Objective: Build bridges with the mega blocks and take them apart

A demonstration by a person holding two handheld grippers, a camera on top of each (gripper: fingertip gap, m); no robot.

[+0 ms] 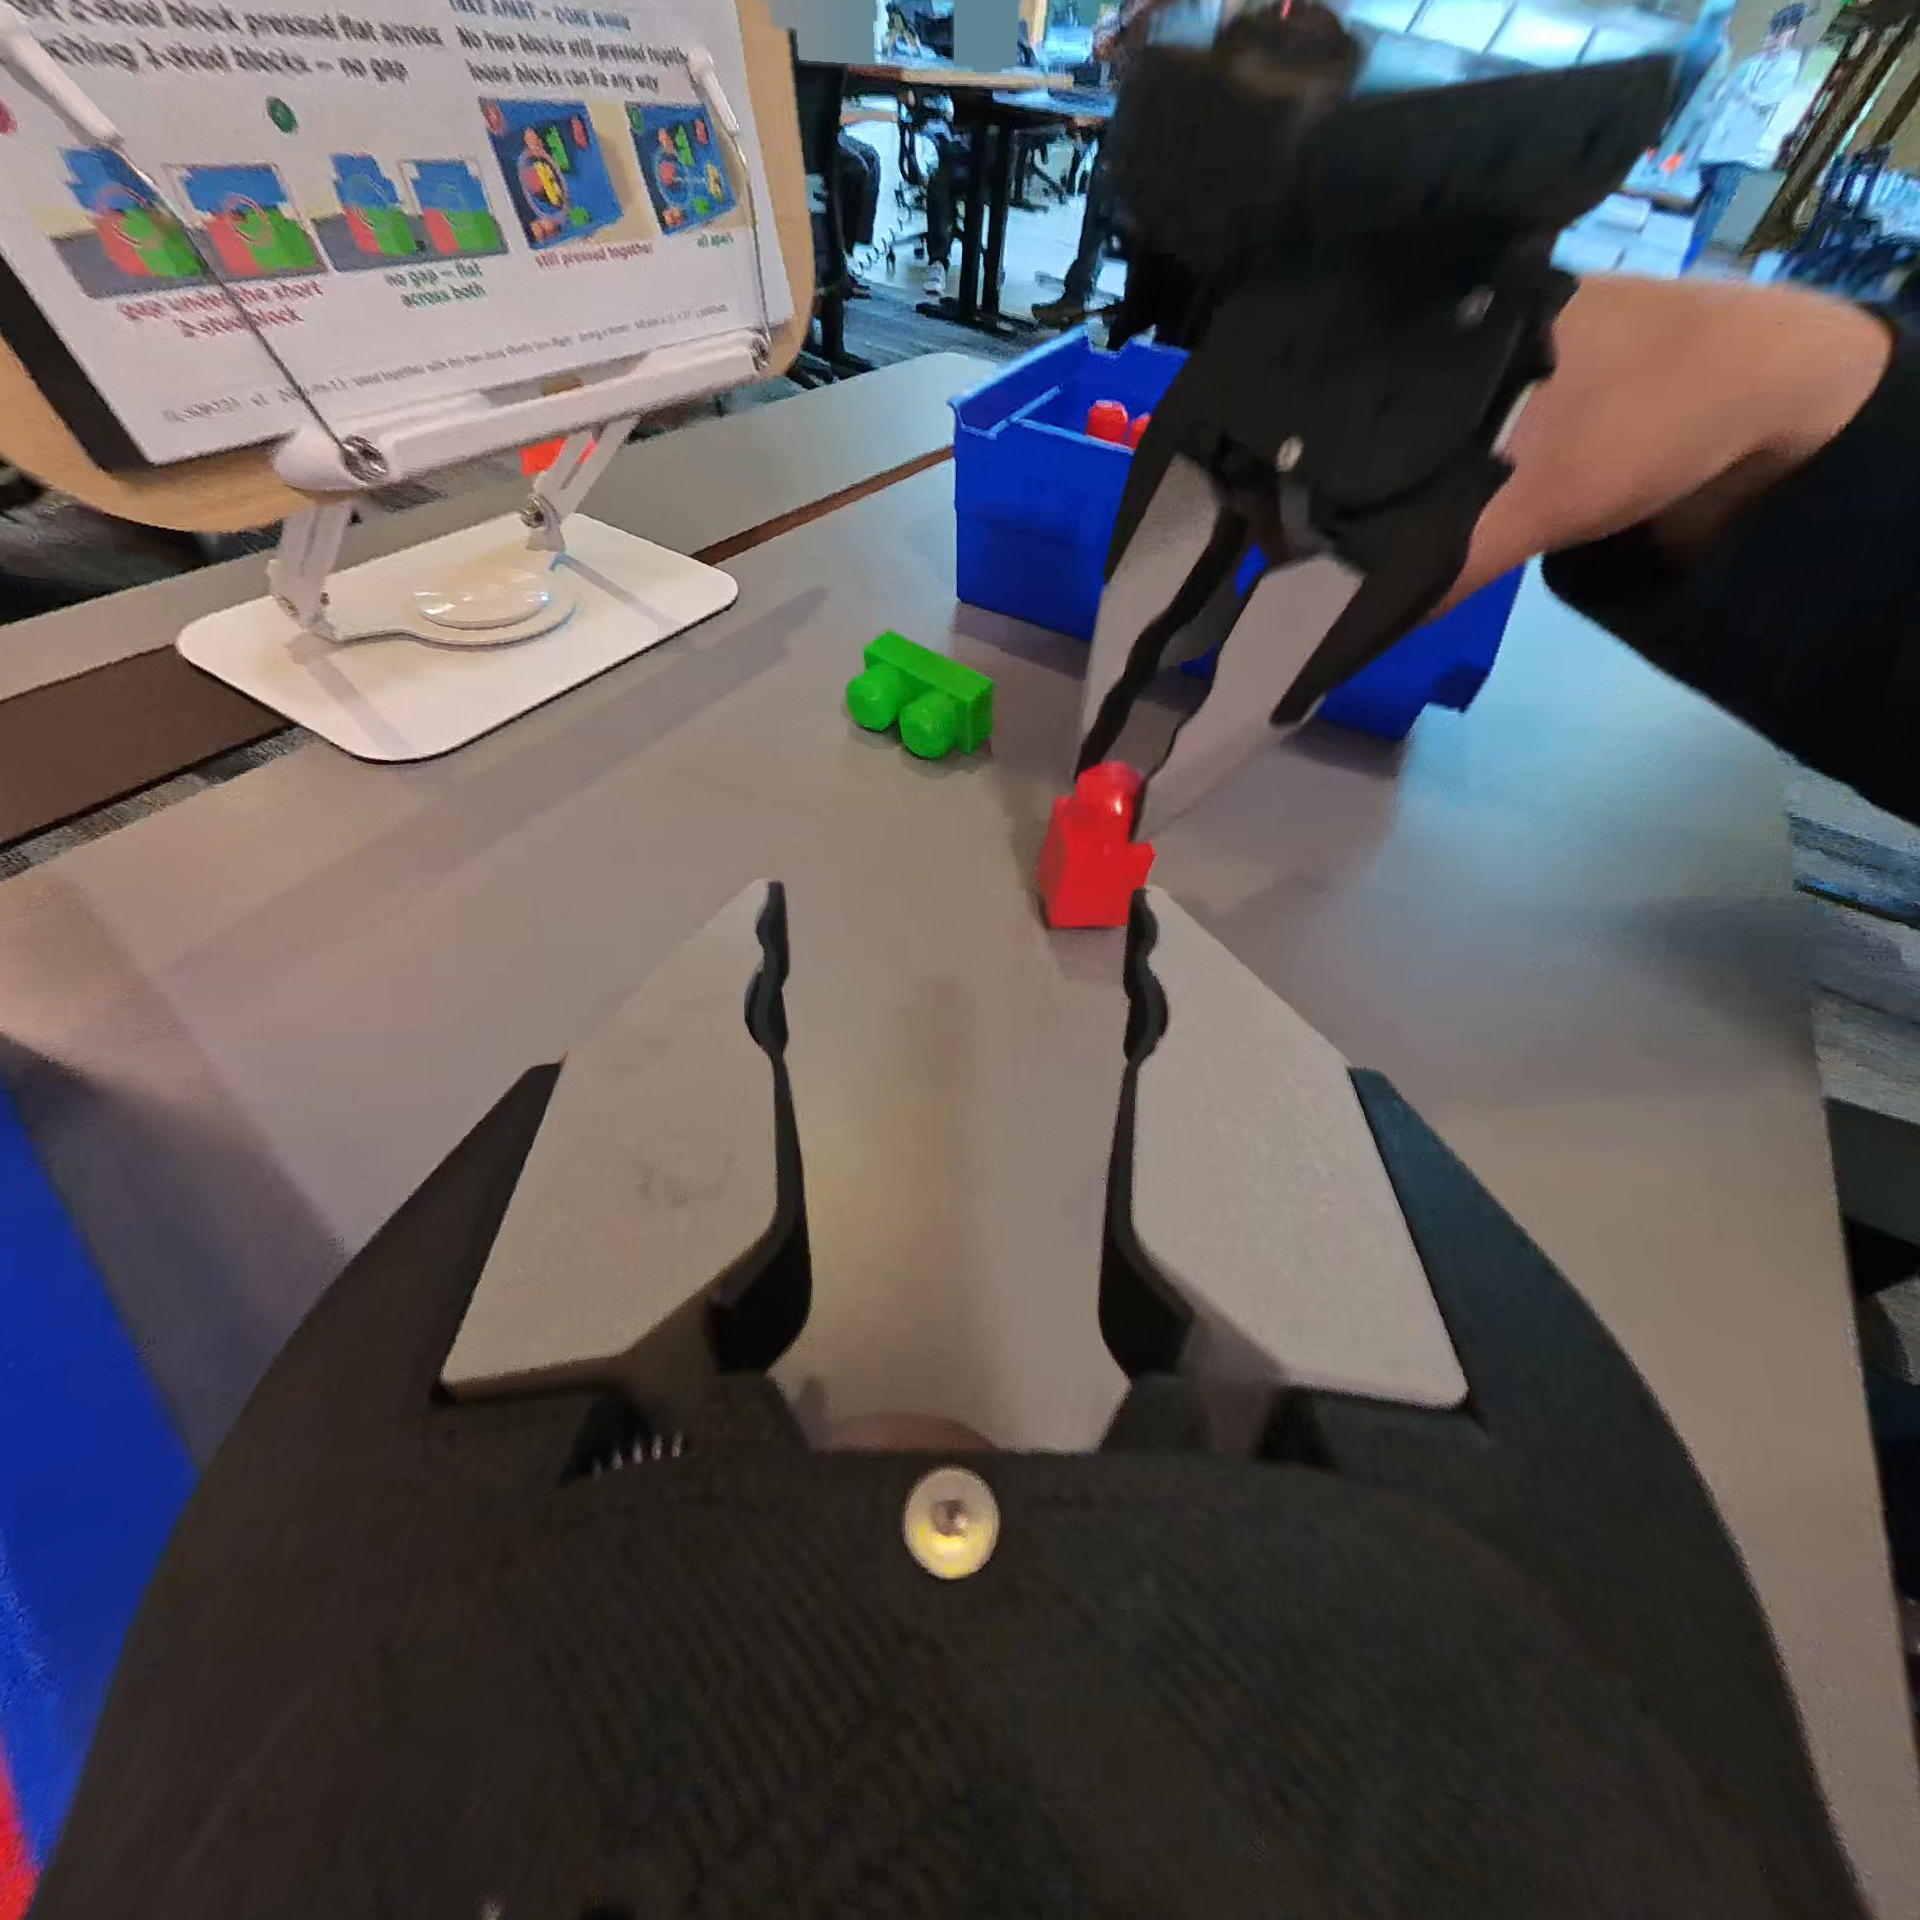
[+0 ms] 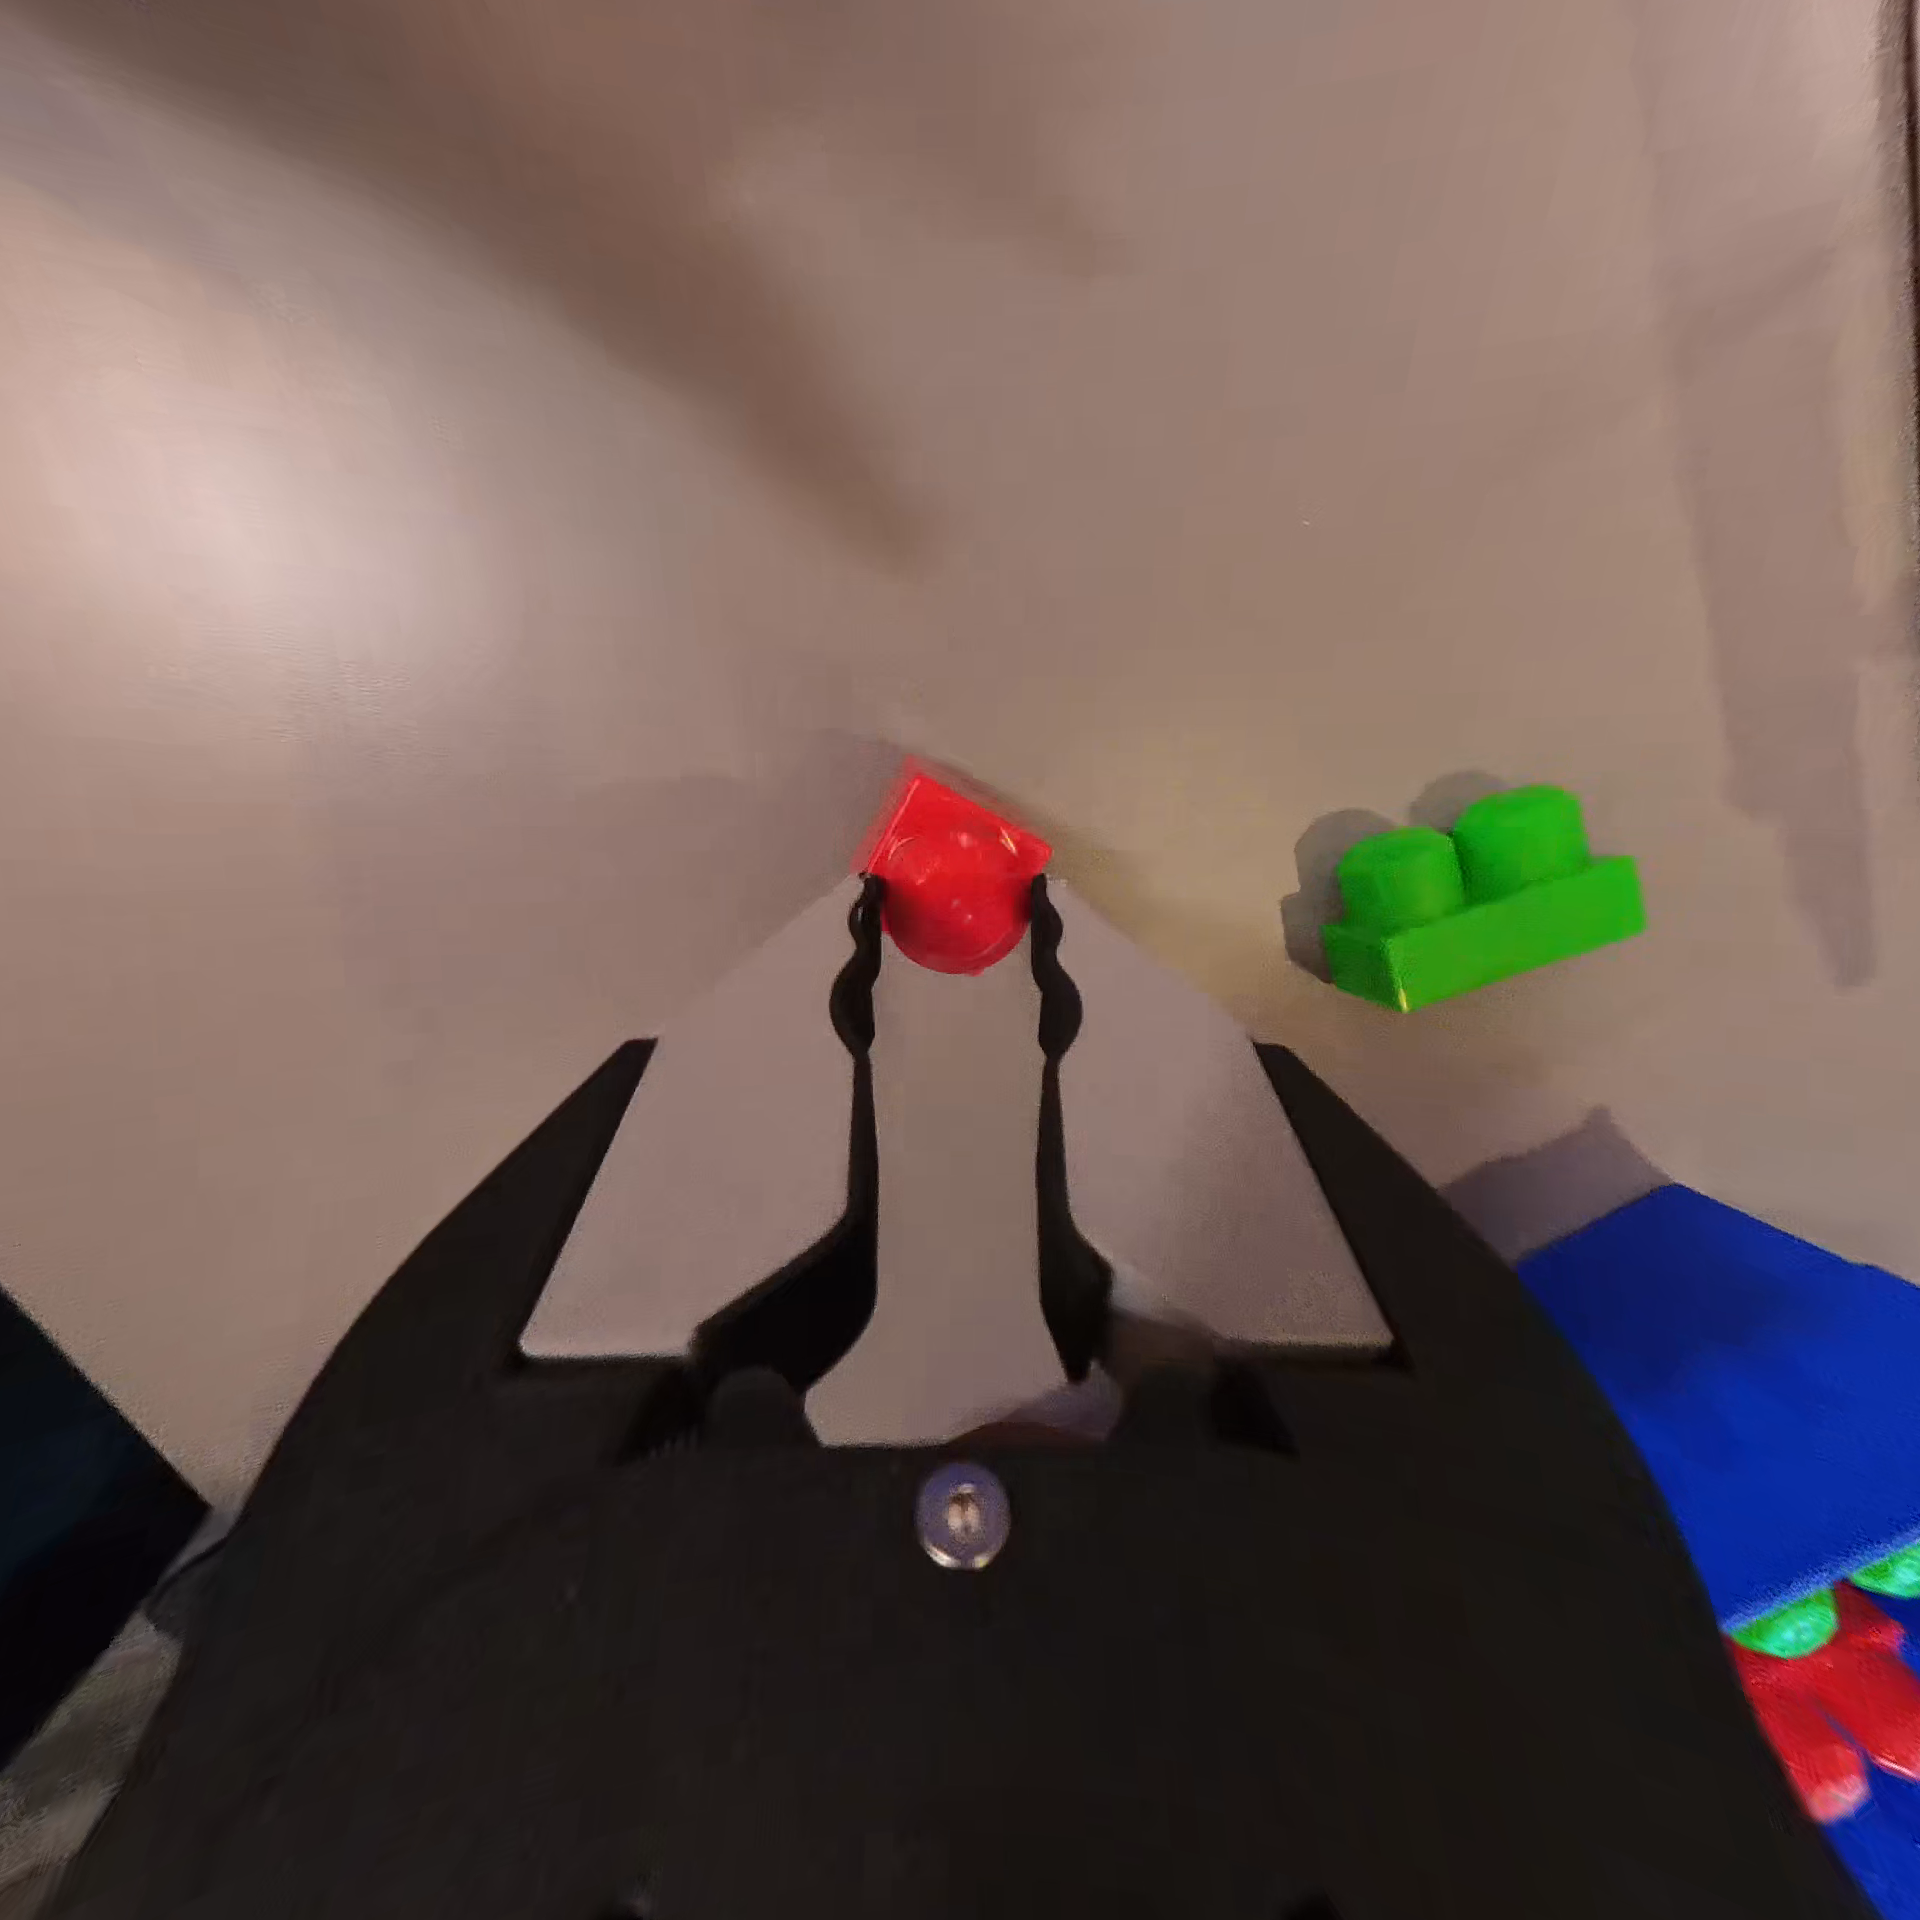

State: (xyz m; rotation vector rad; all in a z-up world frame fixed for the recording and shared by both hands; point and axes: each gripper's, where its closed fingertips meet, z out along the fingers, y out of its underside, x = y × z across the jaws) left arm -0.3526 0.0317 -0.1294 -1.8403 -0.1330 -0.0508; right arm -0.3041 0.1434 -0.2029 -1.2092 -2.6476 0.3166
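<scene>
A red one-stud block [image 1: 1091,857] stands upright on the grey table [image 1: 520,935]. My right gripper [image 2: 951,888] comes down from above and is shut on the stud of the red block [image 2: 951,894]; it also shows in the left wrist view [image 1: 1117,779]. A green two-stud block [image 1: 920,694] lies on its side on the table, left of and behind the red one; it also shows in the right wrist view [image 2: 1481,899]. My left gripper [image 1: 956,914] is open and empty, low over the table, its right fingertip just in front of the red block.
A blue bin [image 1: 1039,488] with red and green blocks stands behind the right gripper; it also shows in the right wrist view [image 2: 1745,1403]. A white stand [image 1: 457,623] holding an instruction sheet [image 1: 395,208] is at the back left. Something blue [image 1: 73,1455] is at the left edge. My right fingertips sit around 15 cm from my left ones.
</scene>
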